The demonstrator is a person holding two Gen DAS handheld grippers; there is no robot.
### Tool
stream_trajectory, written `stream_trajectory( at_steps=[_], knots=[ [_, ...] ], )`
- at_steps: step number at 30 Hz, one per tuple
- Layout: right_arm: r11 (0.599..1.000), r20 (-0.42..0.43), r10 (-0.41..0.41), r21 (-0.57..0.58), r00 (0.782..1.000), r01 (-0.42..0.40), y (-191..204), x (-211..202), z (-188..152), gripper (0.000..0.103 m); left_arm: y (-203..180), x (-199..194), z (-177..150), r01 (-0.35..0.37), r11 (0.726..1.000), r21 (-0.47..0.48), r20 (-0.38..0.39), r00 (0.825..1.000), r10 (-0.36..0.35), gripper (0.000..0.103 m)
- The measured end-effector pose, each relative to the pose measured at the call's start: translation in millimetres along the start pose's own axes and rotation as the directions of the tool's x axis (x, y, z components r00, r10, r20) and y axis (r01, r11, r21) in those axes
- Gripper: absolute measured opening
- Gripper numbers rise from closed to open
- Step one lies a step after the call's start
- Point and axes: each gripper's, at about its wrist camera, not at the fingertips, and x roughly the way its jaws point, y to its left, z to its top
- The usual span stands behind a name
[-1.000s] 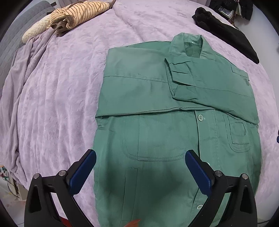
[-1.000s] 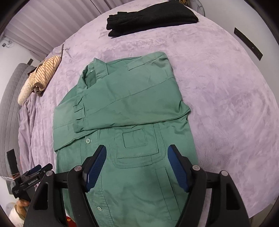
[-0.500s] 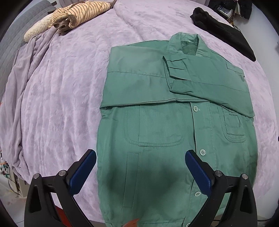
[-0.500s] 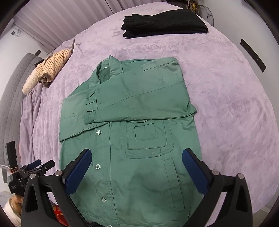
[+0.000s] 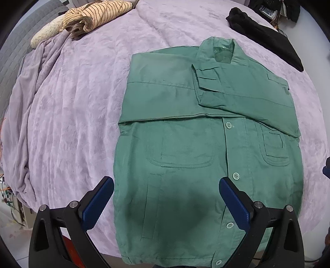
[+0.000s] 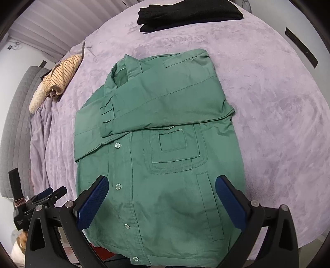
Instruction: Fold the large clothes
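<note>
A green button-up jacket (image 5: 202, 144) lies flat on the lilac bedspread (image 5: 72, 107), collar away from me, both sleeves folded across the chest. It also shows in the right wrist view (image 6: 160, 156). My left gripper (image 5: 166, 203) is open and empty, hovering above the jacket's lower left part near the hem. My right gripper (image 6: 162, 203) is open and empty above the lower right part near the hem. The left gripper also appears at the left edge of the right wrist view (image 6: 41, 200).
A striped beige garment (image 5: 90, 16) lies bunched at the far left by a grey headboard (image 6: 14, 132). A folded black garment (image 6: 187, 12) lies at the far right of the bed. The bed's near edge (image 5: 103, 245) runs just under the jacket's hem.
Both grippers have drawn back toward the hem, so more of the jacket's lower part shows. The right gripper's jaws have opened wider than a second ago.
</note>
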Motion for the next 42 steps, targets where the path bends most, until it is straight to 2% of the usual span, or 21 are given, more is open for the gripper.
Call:
stream_trajectory(
  at_steps=[8,15,21,28,37,42],
  knots=[
    [0.998,-0.061,0.062,-0.007,0.996,-0.062,-15,4,1,0.103,-17,-10,-12,-0.022,0.999,-0.044,-0.003,1.000,0.021,0.102],
    [0.993,-0.122,0.104,-0.043,0.987,-0.110,-35,7,1,0.103,-33,-20,-39,-0.056,0.993,-0.105,-0.004,0.998,0.056,0.102],
    [0.989,-0.162,0.127,-0.055,0.979,-0.137,-49,10,-1,0.103,-34,-21,-60,-0.074,0.988,-0.136,-0.030,0.997,0.071,0.102],
    [0.986,-0.175,0.166,-0.004,0.970,-0.169,-55,11,-13,0.103,-25,-22,-69,-0.060,0.988,-0.140,-0.027,0.998,0.057,0.102],
    [0.985,-0.175,0.156,0.099,0.972,-0.140,-69,19,-54,0.103,11,13,-103,0.004,0.992,-0.128,-0.077,0.997,-0.014,0.102],
    [0.985,-0.156,0.076,0.165,0.985,-0.050,-92,19,-94,0.103,46,45,-132,0.016,0.992,-0.124,-0.126,0.992,-0.032,0.102]
  ],
)
